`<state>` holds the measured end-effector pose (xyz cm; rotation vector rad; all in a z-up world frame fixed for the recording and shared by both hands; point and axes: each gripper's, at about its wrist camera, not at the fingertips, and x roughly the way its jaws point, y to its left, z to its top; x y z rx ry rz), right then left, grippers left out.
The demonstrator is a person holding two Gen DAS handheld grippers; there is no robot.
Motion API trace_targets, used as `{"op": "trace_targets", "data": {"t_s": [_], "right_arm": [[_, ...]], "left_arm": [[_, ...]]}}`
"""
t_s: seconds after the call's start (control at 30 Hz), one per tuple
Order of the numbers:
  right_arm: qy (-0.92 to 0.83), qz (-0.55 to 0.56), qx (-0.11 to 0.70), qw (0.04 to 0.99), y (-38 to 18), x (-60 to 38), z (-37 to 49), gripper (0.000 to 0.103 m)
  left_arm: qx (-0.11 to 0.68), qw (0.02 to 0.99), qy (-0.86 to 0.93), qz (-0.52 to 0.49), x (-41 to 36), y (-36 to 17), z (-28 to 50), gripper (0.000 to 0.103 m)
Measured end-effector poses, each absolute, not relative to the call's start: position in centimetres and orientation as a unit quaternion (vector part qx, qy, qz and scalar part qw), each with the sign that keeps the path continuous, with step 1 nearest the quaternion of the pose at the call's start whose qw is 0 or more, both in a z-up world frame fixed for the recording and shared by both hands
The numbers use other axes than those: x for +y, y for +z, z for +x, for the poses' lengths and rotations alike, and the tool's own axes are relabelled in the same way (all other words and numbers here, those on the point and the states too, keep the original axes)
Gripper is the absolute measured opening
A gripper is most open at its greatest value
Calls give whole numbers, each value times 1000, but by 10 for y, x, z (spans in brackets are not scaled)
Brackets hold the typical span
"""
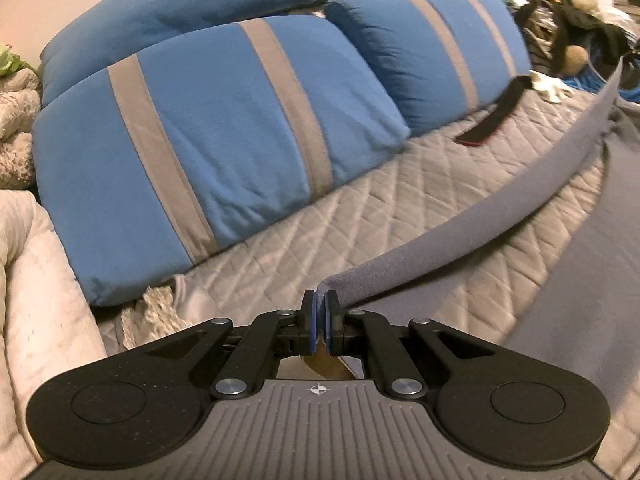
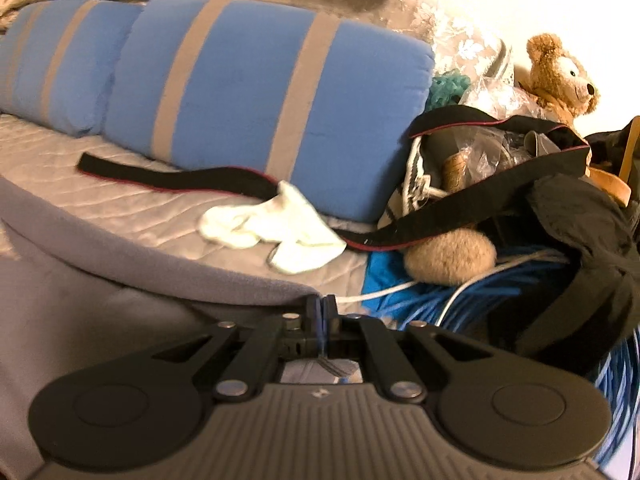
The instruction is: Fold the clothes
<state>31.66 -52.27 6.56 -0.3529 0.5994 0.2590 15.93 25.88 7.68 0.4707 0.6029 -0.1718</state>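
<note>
The left gripper (image 1: pixel 320 300) is a black linkage of flat angular arms joined by round silver screw heads, its two narrow black fingers faced with blue pads (image 1: pixel 316 320), all mounted on a grey ribbed plate marked with a small white crosshair and flanked by two rounded black lobes with circular recesses. The right gripper (image 2: pixel 321 306) is built the same: black arms, silver screws, blue-lined fingers, a grey ribbed plate bearing a faint pale mark, and twin black lobes.

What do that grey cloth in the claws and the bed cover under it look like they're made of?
Grey cloth: looks like soft fleece or brushed knit, matte and slightly fuzzy along its thick edge. Bed cover: probably quilted woven fabric, with diamond stitching and a faint sheen.
</note>
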Motion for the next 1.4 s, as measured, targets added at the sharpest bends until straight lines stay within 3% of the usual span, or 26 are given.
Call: {"op": "trace_targets", "data": {"t_s": [0.57, 0.93, 1.17, 1.2, 1.23, 1.27, 1.33, 1.37, 1.4], "right_arm": [[121, -152, 305, 932, 68, -550, 210, 0], [121, -133, 333, 926, 36, -563, 170, 0], [130, -137, 346, 919, 36, -566, 166, 0], [130, -138, 350, 917, 34, -568, 163, 23], [129, -139, 353, 916, 32, -570, 160, 28], [129, -132, 356, 916, 30, -573, 156, 40], [129, -122, 354, 918, 27, -576, 149, 60], [129, -121, 352, 919, 27, -575, 145, 78], [130, -121, 350, 920, 26, -573, 141, 85]], "left_arm": [[290, 926, -114, 213, 255, 69, 73, 4], [311, 916, -126, 221, 250, 54, 48, 4], [350, 901, -143, 211, 252, 48, 41, 11], [360, 901, -144, 197, 255, 49, 41, 17], [369, 900, -145, 181, 259, 51, 40, 34], [371, 901, -149, 167, 261, 54, 39, 49], [361, 906, -160, 152, 259, 63, 35, 55], [355, 908, -164, 151, 255, 67, 33, 55], [350, 909, -168, 153, 249, 71, 33, 56]]}}
